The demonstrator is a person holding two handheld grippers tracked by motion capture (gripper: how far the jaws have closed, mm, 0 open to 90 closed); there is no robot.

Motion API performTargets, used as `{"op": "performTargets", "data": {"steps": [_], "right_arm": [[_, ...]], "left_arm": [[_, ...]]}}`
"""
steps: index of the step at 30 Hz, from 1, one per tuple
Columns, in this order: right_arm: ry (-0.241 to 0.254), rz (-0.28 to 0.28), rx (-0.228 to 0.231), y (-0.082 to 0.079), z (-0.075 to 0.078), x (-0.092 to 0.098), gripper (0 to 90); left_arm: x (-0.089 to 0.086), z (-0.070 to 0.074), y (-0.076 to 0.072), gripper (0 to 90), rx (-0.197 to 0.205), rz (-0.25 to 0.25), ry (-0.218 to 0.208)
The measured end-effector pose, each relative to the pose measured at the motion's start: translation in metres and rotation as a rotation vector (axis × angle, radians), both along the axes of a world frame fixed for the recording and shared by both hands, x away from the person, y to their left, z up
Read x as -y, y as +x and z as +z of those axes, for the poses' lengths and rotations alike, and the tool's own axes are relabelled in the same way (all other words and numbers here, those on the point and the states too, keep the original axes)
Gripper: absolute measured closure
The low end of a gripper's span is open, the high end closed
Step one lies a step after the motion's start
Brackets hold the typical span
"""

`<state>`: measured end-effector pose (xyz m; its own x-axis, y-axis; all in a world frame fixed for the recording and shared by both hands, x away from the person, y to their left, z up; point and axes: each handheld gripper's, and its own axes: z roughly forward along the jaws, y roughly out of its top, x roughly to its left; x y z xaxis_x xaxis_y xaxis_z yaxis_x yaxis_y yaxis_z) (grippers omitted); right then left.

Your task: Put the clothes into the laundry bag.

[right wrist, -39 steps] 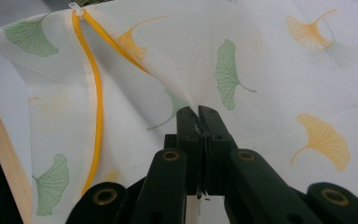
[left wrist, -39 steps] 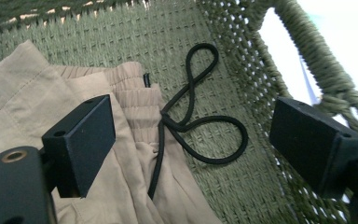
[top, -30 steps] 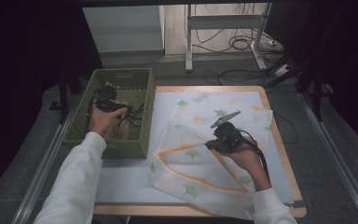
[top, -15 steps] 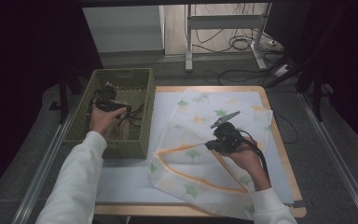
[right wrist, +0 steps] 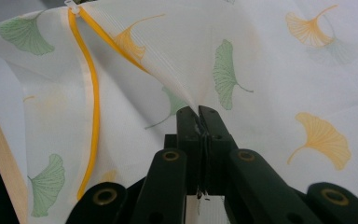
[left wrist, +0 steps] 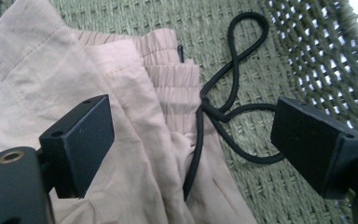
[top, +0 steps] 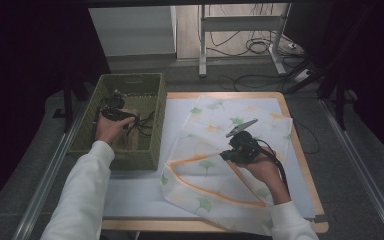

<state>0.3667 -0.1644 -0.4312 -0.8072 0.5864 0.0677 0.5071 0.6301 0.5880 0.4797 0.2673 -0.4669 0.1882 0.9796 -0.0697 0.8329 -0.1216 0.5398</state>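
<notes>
Right hand-held gripper (right wrist: 199, 114) stays clenched on white leaf-print mesh bag (top: 230, 150), mid-surface; left hand-held gripper (left wrist: 191, 135), jaws open, hovers over beige drawstring garment (left wrist: 51, 70) in green woven basket (top: 155, 95); nothing moved, transfer pending.

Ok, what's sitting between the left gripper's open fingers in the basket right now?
In the left gripper view, the left gripper hangs open over the pink garment; its gathered waistband edge and the black drawstring lie between the fingers, on the green woven basket floor.

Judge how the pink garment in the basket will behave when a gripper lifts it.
The garment lies creased and gathered, so it will probably droop limply. Its thin fabric suggests little weight. The black cord lies loose and would likely dangle or snag on the basket weave.
</notes>
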Motion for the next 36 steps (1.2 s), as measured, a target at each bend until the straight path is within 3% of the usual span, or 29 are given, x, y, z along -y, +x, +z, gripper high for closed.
{"op": "performTargets", "data": {"steps": [10, 18, 19, 28, 36], "right_arm": [[0.000, -0.004, -0.002, 0.001, -0.002, 0.000, 86.4], [0.000, -0.005, -0.007, 0.001, -0.002, 0.000, 86.4], [0.002, -0.006, -0.007, 0.001, -0.002, 0.000, 86.5], [0.002, -0.007, -0.010, 0.002, -0.003, 0.000, 86.4], [0.003, -0.008, -0.011, 0.002, -0.003, 0.001, 86.3]], "left_arm": [[-0.008, -0.013, 0.001, 13.5, -0.064, 0.001, -0.011], [-0.003, -0.020, 0.009, 12.8, -0.119, -0.026, 0.023], [-0.004, -0.023, 0.010, 12.7, -0.141, -0.027, 0.031], [-0.004, -0.033, 0.013, 12.0, -0.203, -0.022, 0.004], [0.003, -0.040, 0.021, 8.6, -0.266, -0.029, 0.038]]}}
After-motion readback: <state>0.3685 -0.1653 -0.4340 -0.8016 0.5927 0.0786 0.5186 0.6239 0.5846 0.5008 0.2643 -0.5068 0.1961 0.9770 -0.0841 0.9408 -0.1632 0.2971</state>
